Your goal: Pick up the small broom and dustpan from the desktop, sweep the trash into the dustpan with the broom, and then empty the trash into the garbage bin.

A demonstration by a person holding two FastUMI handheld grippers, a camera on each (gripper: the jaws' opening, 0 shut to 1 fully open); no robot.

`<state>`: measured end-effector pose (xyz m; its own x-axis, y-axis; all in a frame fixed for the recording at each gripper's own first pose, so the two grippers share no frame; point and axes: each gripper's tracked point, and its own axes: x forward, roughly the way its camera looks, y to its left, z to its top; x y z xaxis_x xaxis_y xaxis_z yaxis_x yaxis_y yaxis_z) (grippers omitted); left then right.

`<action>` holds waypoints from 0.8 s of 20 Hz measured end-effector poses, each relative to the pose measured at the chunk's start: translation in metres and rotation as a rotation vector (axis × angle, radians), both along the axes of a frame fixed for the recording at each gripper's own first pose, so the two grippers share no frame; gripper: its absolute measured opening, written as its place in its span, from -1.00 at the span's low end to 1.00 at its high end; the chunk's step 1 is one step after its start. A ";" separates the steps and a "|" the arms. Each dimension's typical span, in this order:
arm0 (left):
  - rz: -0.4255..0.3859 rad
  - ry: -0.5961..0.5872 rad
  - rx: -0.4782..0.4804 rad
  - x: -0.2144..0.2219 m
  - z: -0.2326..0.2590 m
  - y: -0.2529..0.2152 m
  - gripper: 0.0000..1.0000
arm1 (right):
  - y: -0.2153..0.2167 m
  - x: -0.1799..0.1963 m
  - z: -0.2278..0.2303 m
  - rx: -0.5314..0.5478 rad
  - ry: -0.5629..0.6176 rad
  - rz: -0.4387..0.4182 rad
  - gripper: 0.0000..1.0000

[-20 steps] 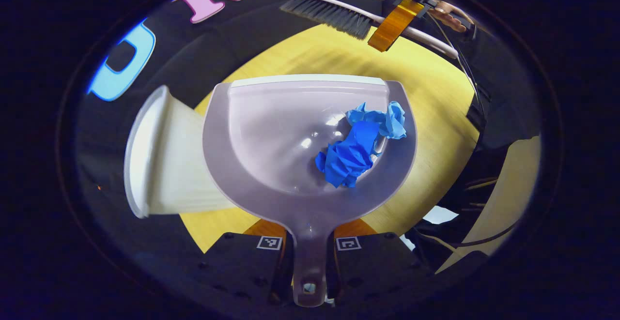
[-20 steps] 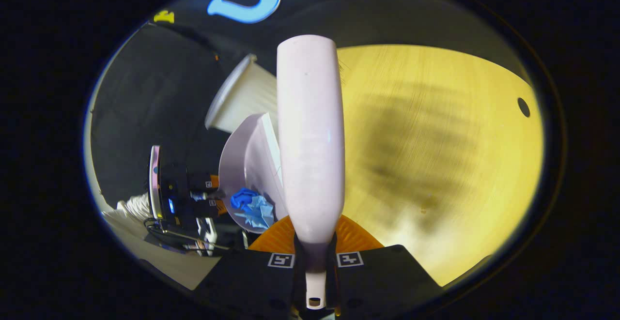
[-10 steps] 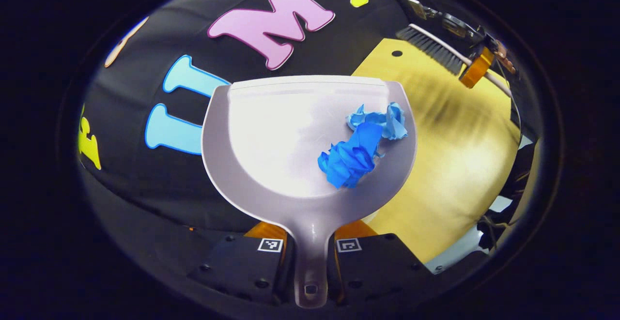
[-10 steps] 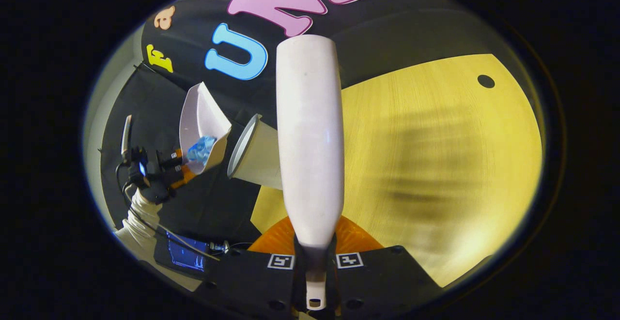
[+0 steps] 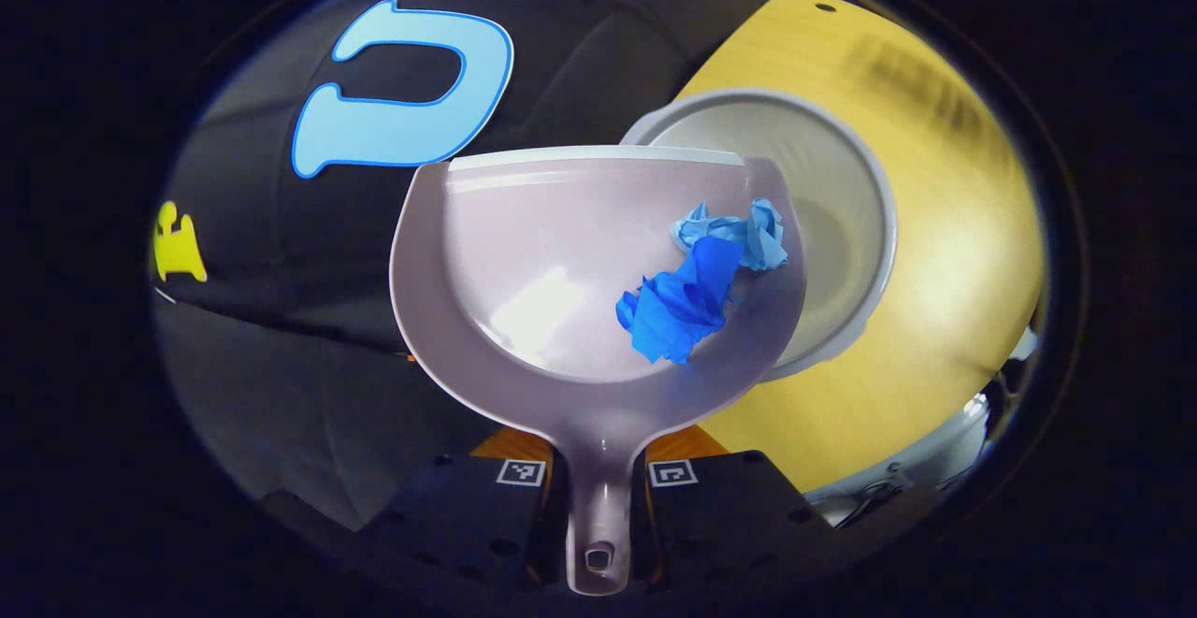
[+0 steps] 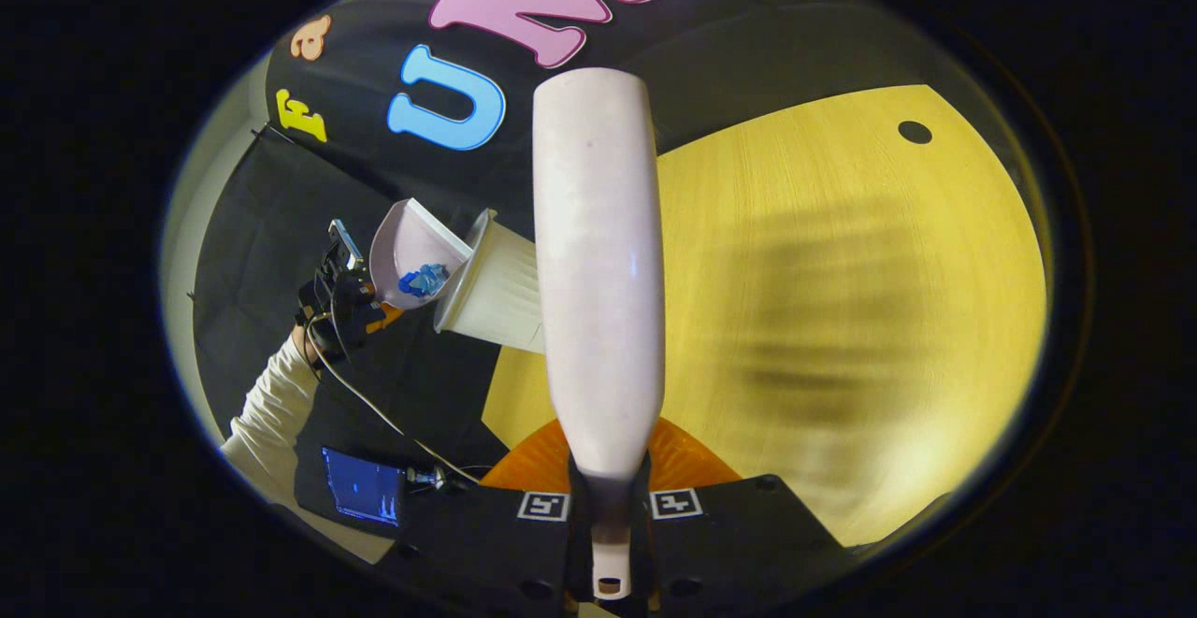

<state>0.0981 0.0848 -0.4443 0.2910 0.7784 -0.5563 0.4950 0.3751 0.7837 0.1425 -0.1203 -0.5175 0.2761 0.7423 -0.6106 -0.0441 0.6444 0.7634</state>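
The left gripper is clamped on the narrow handle of the pale lilac plastic dustpan. The pan is held partly over the mouth of the round white plastic garbage bin, which stands at the desk edge. Two crumpled blue paper balls lie in the pan on the side near the bin. They look very light and soft, so I think a gentle tilt will slide them out. The right gripper grips the thin end of the white plastic broom, away from the bin.

Yellow wooden desktop, white garbage bin apparently at edge
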 end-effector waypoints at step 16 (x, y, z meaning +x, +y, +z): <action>-0.386 -0.121 0.392 0.045 0.047 -0.036 -0.53 | -0.003 -0.017 -0.008 -0.104 0.003 0.031 -0.67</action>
